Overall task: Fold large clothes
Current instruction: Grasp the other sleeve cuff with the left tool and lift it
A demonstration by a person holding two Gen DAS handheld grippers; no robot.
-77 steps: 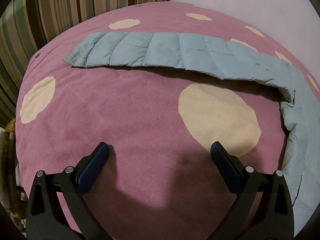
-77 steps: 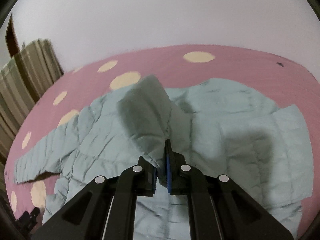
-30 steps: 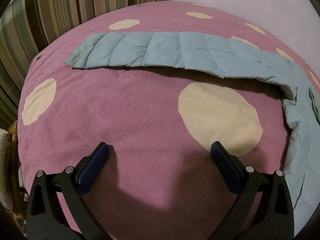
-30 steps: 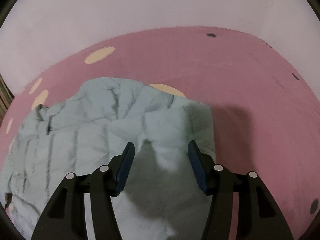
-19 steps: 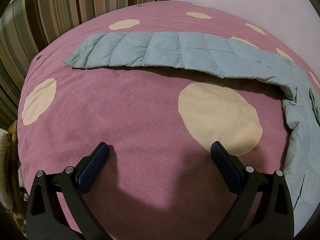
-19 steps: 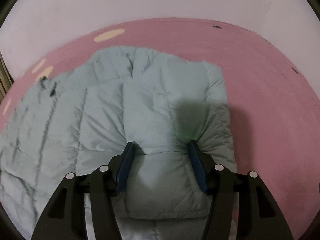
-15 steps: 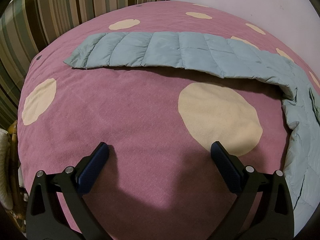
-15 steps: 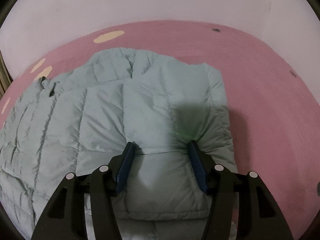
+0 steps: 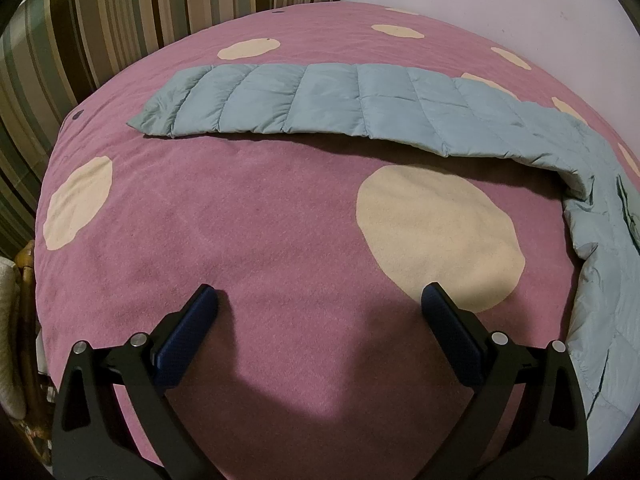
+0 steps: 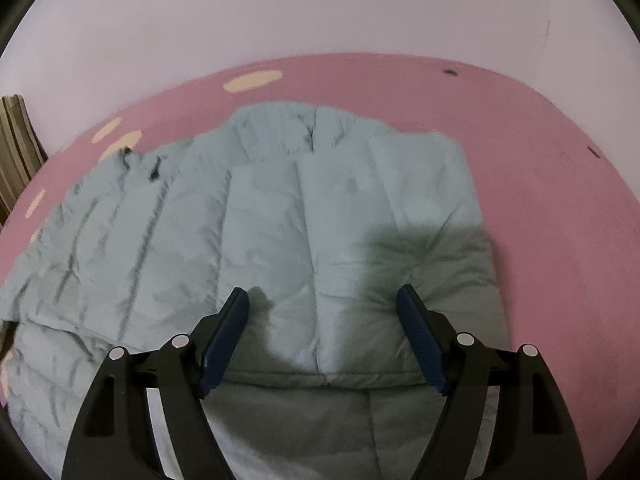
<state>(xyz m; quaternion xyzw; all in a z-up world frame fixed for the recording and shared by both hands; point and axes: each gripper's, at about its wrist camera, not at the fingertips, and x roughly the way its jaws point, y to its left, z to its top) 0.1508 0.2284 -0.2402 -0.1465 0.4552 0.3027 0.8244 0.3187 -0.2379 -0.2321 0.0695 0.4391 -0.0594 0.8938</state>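
Quilted blue-grey jacket (image 10: 280,216) lies spread on the pink spotted bed (image 10: 560,220), one sleeve (image 9: 320,100) stretched out flat across the cover. Right hand-held gripper (image 10: 322,300) hovers over a folded-in panel, jaws opening, fabric under and between them but ungripped. Left hand-held gripper (image 9: 320,300) gapes wide and empty over bare cover.
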